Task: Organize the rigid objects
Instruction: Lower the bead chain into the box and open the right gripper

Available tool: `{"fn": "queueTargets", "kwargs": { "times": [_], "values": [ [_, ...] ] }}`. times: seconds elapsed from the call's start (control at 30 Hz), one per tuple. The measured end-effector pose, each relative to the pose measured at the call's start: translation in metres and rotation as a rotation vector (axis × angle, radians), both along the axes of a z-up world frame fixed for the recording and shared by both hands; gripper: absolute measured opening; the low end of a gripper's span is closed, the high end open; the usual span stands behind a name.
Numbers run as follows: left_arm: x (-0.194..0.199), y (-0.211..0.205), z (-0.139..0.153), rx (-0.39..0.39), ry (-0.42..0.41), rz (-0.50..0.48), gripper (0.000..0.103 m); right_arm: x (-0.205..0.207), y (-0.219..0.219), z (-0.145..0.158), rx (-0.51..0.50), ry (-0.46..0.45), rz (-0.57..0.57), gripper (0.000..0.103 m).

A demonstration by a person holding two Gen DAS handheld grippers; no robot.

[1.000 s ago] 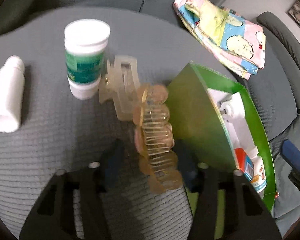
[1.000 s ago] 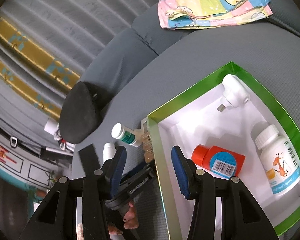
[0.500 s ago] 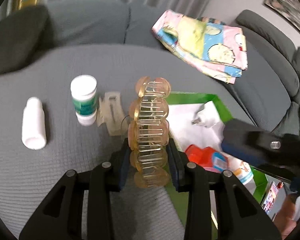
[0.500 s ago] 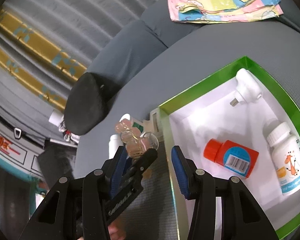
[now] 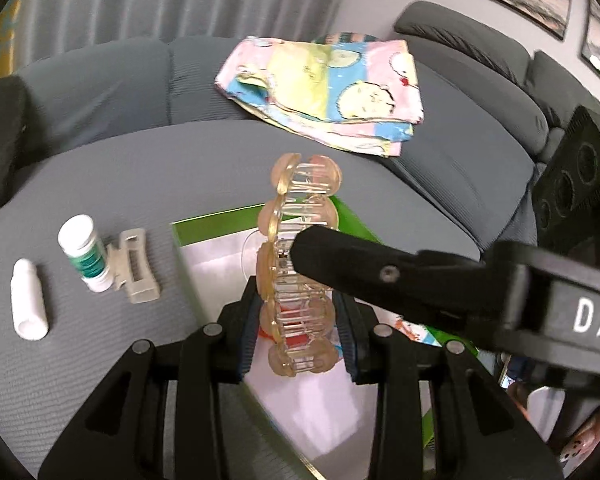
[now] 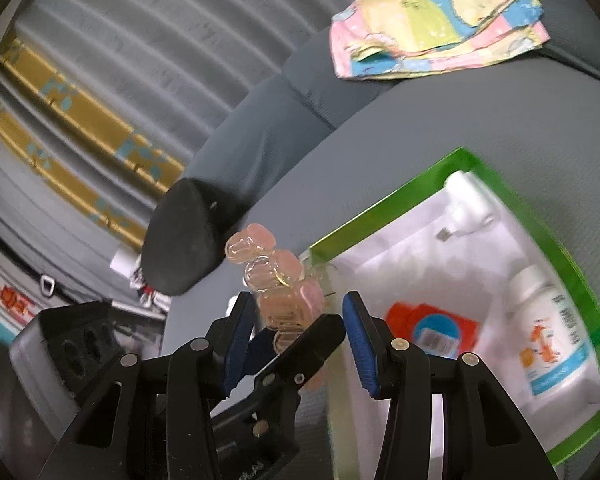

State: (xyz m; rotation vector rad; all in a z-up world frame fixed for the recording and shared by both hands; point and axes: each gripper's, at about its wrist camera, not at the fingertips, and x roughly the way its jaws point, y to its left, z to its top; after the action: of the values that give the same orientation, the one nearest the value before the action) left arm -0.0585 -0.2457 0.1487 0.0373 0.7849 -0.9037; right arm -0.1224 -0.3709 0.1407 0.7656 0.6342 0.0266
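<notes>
My left gripper [image 5: 298,340] is shut on a translucent peach hair claw clip [image 5: 296,264] and holds it upright above the green-rimmed white box [image 5: 216,224]. The clip also shows in the right wrist view [image 6: 276,276], just ahead of my right gripper [image 6: 298,340], which is open and empty; the left gripper's finger crosses between its jaws. The right gripper's finger [image 5: 380,276] reaches across the clip. The box [image 6: 380,208] holds a white plug adapter [image 6: 466,200], a red bottle [image 6: 432,330] and a white bottle [image 6: 550,340].
On the grey cushion left of the box lie a beige claw clip [image 5: 136,266], a green-labelled white bottle [image 5: 85,254] and a white bottle on its side [image 5: 28,306]. A folded cartoon cloth [image 5: 324,92] lies on the sofa behind.
My left gripper closed on the peach clip, lifted it off the cushion and carried it right, over the box. The right gripper has come close beside it.
</notes>
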Motion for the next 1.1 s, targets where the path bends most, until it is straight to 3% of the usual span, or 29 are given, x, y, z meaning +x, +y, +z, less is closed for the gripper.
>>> {"fn": "queueTargets", "kwargs": {
  "times": [0.27,0.5,1.1],
  "values": [
    [-0.014,-0.029,0.003,-0.004,-0.004,-0.077,0.034,-0.016,-0.024,0.001,-0.035,-0.006,-0.071,0.046],
    [-0.016,-0.047,-0.003,0.005,0.029,-0.101,0.034,-0.024,-0.044,-0.009,0.005,-0.001,-0.081,0.043],
    [-0.012,-0.077,-0.036,0.073,0.173,-0.131,0.034,-0.016,-0.072,-0.044,0.055,0.139,-0.103,0.042]
  ]
}}
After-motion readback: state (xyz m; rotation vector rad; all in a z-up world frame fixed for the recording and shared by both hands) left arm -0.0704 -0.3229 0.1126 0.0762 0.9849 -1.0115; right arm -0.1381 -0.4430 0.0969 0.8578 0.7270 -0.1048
